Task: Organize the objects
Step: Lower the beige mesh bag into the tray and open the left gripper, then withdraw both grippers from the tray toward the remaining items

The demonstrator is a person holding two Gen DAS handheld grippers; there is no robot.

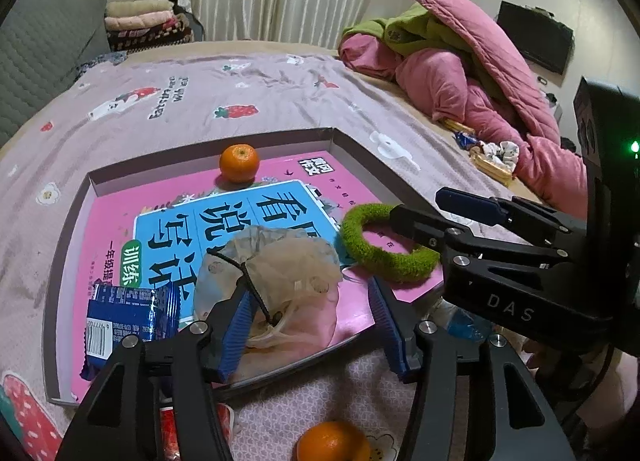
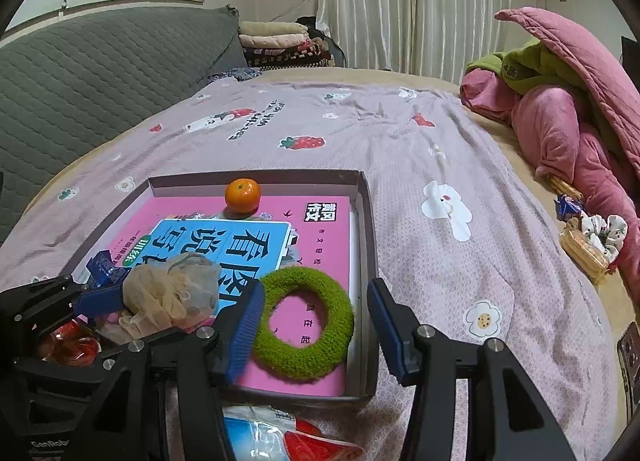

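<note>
A shallow box [image 1: 72, 221] [image 2: 366, 221] on the bed holds a pink book [image 1: 120, 229] [image 2: 320, 229], a tangerine [image 1: 239, 163] [image 2: 242, 195], a green fuzzy ring [image 1: 384, 249] [image 2: 304, 319], a beige mesh pouch [image 1: 276, 261] [image 2: 172, 293] and a blue snack pack [image 1: 128, 313]. My left gripper [image 1: 308, 325] is open over the pouch at the box's near edge. My right gripper [image 2: 316, 329] [image 1: 416, 209] is open around the green ring. A second tangerine [image 1: 332, 443] lies on the bed in front of the box.
A pink and green quilt pile [image 1: 460, 69] [image 2: 560, 101] lies at the right. Snack packets and a scrunchie [image 2: 588, 237] sit beside it. A red-and-white packet [image 2: 280, 437] lies near the box front. A grey headboard [image 2: 100, 77] stands at the left.
</note>
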